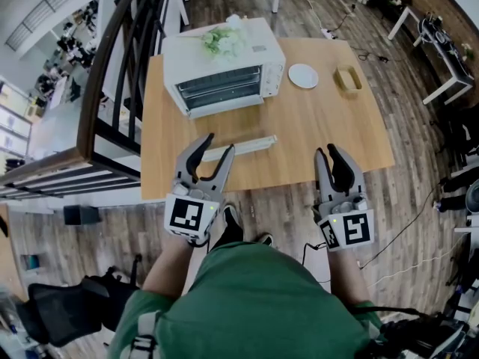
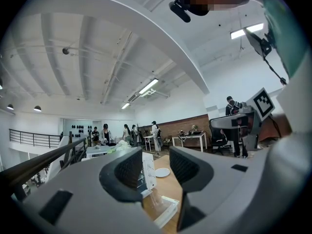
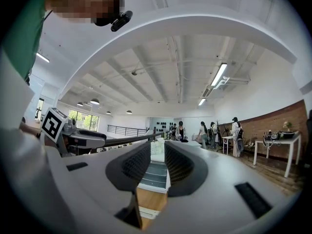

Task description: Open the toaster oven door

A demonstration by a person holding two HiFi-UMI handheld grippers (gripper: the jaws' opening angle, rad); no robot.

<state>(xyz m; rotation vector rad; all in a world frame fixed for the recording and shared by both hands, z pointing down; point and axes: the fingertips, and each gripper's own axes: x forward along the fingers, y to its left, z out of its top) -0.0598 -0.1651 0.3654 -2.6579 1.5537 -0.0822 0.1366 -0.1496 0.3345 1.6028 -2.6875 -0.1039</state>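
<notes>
White toaster oven [image 1: 223, 67] sits shut; left gripper [image 1: 218, 143] gapes empty, right gripper [image 1: 326, 150] barely parted, empty.

A person wears a green shirt [image 1: 254, 298]. The left gripper [image 1: 220, 142] and right gripper [image 1: 325, 149] are pale grey plastic, with curved jaws lined by black ribbed pads [image 2: 129, 169]. Each carries a white cube [image 1: 187, 215] printed with black square markers.

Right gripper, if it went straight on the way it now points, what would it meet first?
Probably the toaster oven: its glass door shows between the jaws of the right gripper, beyond a stretch of bare table. Depth is unclear.
</notes>
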